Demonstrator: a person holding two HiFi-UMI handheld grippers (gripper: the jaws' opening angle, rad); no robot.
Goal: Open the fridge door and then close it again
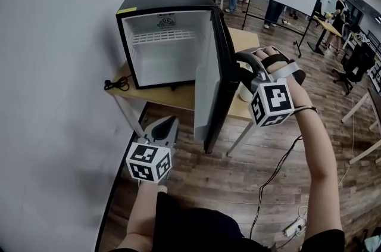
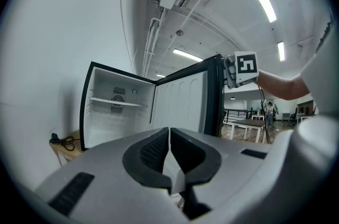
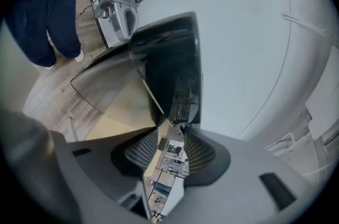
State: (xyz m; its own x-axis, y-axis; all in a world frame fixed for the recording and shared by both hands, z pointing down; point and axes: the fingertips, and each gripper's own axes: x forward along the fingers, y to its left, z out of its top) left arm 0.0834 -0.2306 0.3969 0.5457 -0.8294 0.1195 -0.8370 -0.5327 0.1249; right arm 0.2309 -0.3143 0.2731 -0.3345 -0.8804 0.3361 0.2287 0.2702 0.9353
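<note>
Right now my fridge (image 1: 166, 9) sits on a wooden table (image 1: 172, 99) against the white wall (image 1: 53, 66), with its door (image 1: 207, 81) swung wide so the pale inner liner faces the cabinet; inside I see one wire shelf (image 1: 164, 36) and nothing on it; a coiled black cable (image 1: 116, 84) lies on the table just beside the fridge's left side. My right gripper (image 3: 170, 146) is on the far, glossy black side of the door, near its free edge; its jaws stand apart with that reflective face right in front of them, and nothing is clamped; I cannot tell whether the tips touch the door. My left gripper (image 2: 169, 135) hangs low in front of the table, well apart from the fridge, pointing at the open cabinet; its jaws are pressed together on nothing.
</note>
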